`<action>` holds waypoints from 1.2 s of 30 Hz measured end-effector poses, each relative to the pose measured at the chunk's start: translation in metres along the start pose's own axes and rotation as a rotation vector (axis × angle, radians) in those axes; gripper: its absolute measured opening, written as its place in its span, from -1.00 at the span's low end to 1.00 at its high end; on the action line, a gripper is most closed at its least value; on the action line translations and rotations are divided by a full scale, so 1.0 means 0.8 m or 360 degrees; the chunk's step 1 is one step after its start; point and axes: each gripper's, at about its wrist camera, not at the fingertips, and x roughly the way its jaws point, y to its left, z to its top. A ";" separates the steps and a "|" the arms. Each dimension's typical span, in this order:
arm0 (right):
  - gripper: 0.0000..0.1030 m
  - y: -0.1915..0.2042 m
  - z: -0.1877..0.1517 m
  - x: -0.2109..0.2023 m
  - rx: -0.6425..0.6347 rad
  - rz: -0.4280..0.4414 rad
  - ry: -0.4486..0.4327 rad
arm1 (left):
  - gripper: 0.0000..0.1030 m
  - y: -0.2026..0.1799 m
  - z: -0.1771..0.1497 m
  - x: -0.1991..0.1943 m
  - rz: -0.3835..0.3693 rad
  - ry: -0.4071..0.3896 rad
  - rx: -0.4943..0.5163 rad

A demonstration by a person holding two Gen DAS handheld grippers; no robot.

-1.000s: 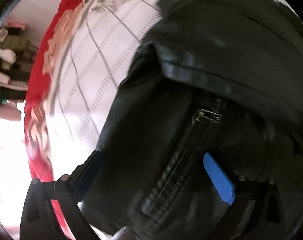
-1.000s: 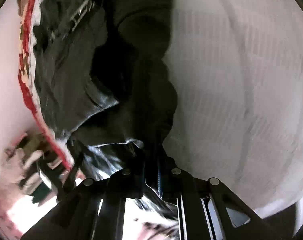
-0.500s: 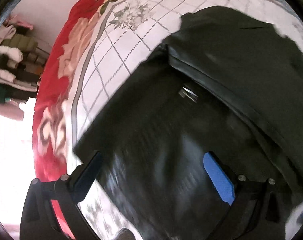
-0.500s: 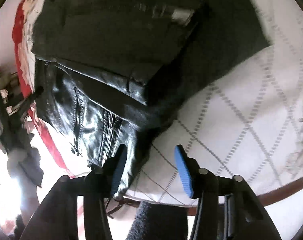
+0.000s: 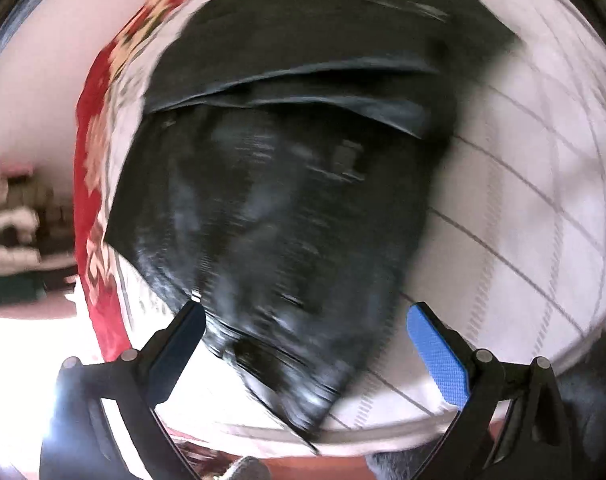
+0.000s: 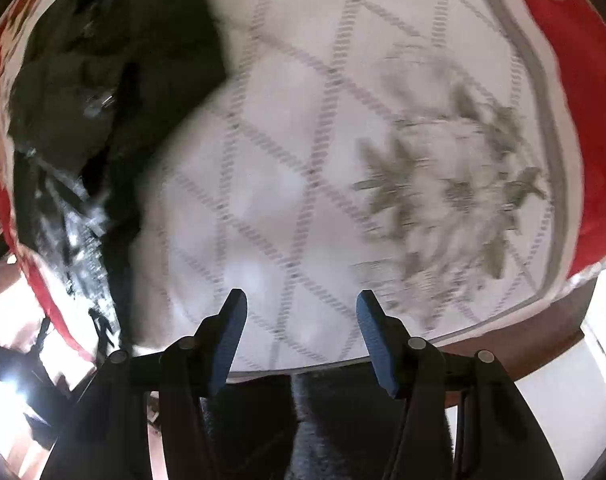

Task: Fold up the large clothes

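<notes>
A black leather jacket (image 5: 287, 184) lies folded on the white quilted bed cover (image 5: 523, 208), its lower corner near the bed's front edge. My left gripper (image 5: 303, 328) is open and empty, held above the jacket's near end. In the right wrist view the jacket (image 6: 95, 92) lies at the far left. My right gripper (image 6: 301, 312) is open and empty over the bare white cover (image 6: 303, 140), clear of the jacket. Both views are blurred by motion.
The cover has a red floral border (image 5: 91, 184) and a grey leaf pattern (image 6: 451, 188). The bed's brown front edge (image 6: 523, 364) runs below the right gripper. Stacked clothes (image 5: 11, 216) stand at the left beyond the bed.
My right gripper has let go of the jacket, opened, and swung right over bare cover. My left gripper has pulled back from the jacket, so more of it shows.
</notes>
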 end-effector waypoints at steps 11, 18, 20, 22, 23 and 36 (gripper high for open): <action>0.19 -0.051 0.046 -0.002 0.0066 0.0065 -0.0078 | 1.00 -0.055 0.017 0.055 0.0604 -0.0052 0.0195; 0.32 -0.050 0.090 0.000 0.0044 0.0375 -0.0183 | 1.00 0.007 0.040 0.077 0.0626 -0.0003 0.0071; 0.32 -0.040 0.101 0.001 0.0039 0.0600 -0.0230 | 0.96 0.016 0.041 0.075 0.0593 -0.0006 0.0051; 0.42 -0.031 0.115 0.009 0.0060 0.0888 -0.0233 | 0.60 0.025 0.039 0.070 0.0526 -0.0022 0.0022; 0.44 -0.028 0.123 0.017 0.0099 0.1028 -0.0198 | 0.25 0.028 0.038 0.066 0.0493 -0.0037 0.0015; -0.50 0.033 0.157 0.052 0.0450 0.1548 -0.0115 | -0.95 0.039 0.046 0.020 0.0335 -0.0193 -0.0001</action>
